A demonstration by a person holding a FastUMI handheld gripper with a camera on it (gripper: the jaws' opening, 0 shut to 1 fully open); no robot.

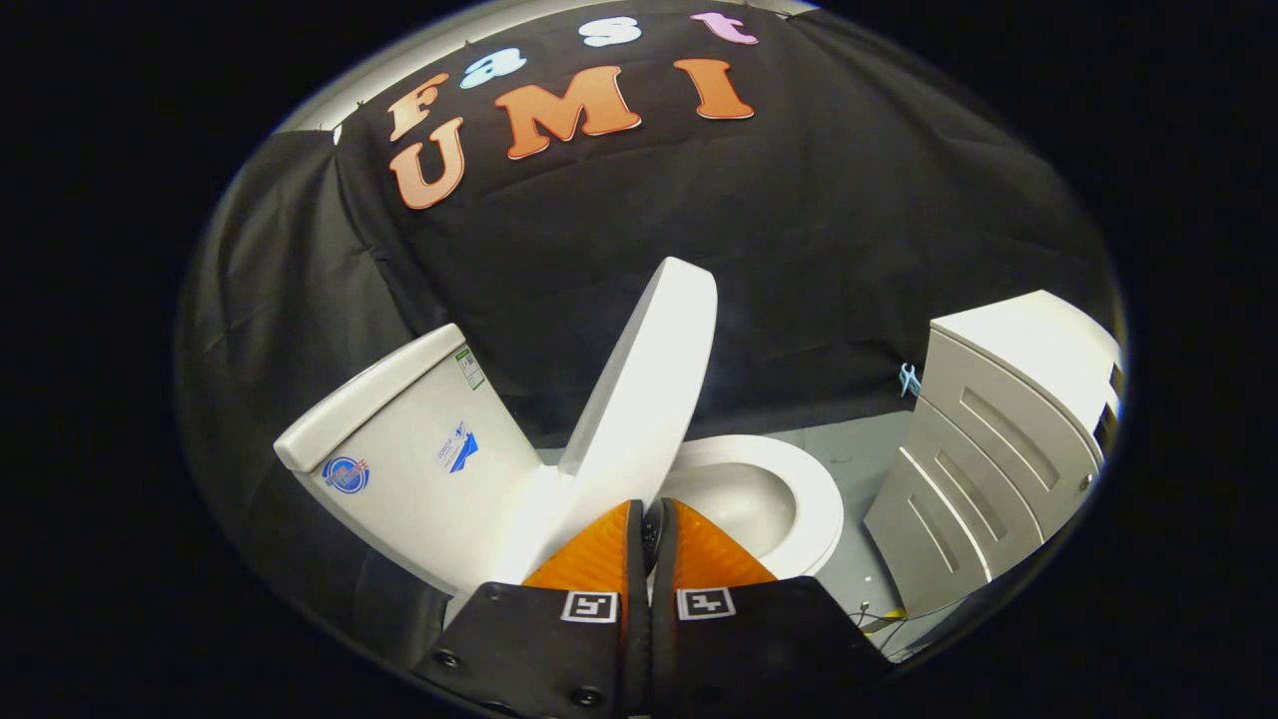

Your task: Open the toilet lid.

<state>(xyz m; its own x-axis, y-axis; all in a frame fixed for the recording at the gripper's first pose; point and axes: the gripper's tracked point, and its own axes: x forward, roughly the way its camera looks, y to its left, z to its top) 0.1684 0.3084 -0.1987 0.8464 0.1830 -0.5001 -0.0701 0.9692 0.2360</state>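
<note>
The hand-held gripper (650, 519) sits nearest, its two fingers clenched together with only a thin slit between them and nothing held in that slit; each finger carries a small square black-and-white marker near its base. Just ahead of the fingertips is the glossy white ceramic toilet bowl (814, 509), its oval rim bare and its hollow showing nothing inside that can be made out. Rising from the back of the bowl, directly beyond the fingertips, stands the smooth white plastic toilet lid (649, 374): it is raised, tilted steeply and leaning back toward the tank without touching it, its rounded free end uppermost. Whether the seat ring is lifted with it cannot be told. Beside the lid, on the far side from the bowl, is the boxy white ceramic toilet tank (399, 454) with a flat cap on top and three small stickers on its face. On the other side of the bowl, well apart from it across a strip of grey floor (859, 449), stands a white panelled cabinet (983, 439) with recessed door panels. A few thin cables (879, 617) lie on the floor at the foot of the cabinet, near the gripper. A small light-blue clip (909, 379) hangs beside the cabinet's far edge, against the black cloth wall (799, 240) behind everything.
</note>
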